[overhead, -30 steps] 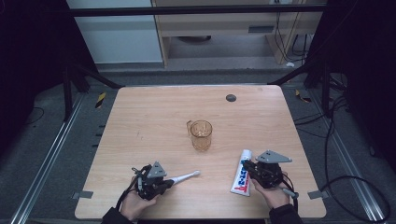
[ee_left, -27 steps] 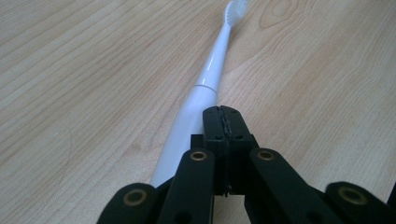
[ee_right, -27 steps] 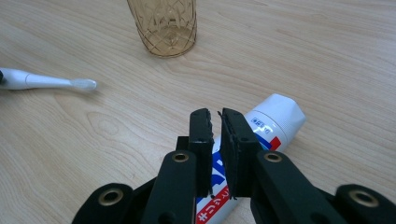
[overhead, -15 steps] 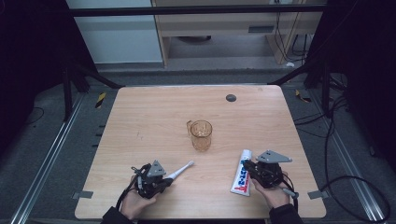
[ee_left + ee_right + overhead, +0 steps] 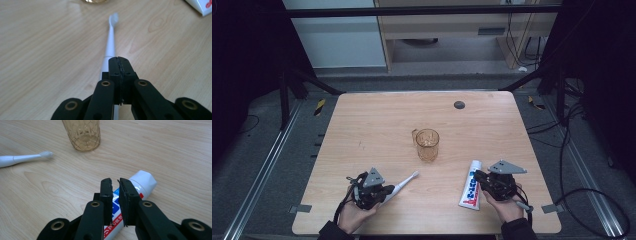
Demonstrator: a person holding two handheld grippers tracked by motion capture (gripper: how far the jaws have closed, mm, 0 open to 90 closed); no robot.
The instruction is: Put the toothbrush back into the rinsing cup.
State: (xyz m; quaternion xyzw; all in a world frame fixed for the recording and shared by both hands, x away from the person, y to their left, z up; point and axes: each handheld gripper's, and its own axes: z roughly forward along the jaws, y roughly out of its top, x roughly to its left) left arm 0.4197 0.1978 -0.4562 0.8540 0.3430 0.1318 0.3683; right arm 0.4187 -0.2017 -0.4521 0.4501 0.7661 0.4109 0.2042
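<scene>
- High view: on the wooden worktop (image 5: 377,125) an amber glass mug (image 5: 427,144) stands near the middle. The left gripper (image 5: 384,190), held in a hand at the near-left edge, sits over the handle end of a white toothbrush (image 5: 404,181) whose head points toward the mug. The right gripper (image 5: 478,176) sits at the near right, beside a toothpaste tube (image 5: 470,186) lying flat. A small dark disc (image 5: 459,105) lies near the far edge.
- Left gripper view: the jaws are pressed together, and the toothbrush runs out from under them; I cannot tell whether they grip it.
- Right gripper view: the jaws stand slightly apart above the toothpaste tube, clamping nothing; the mug stands beyond, with the toothbrush head to its left.
</scene>
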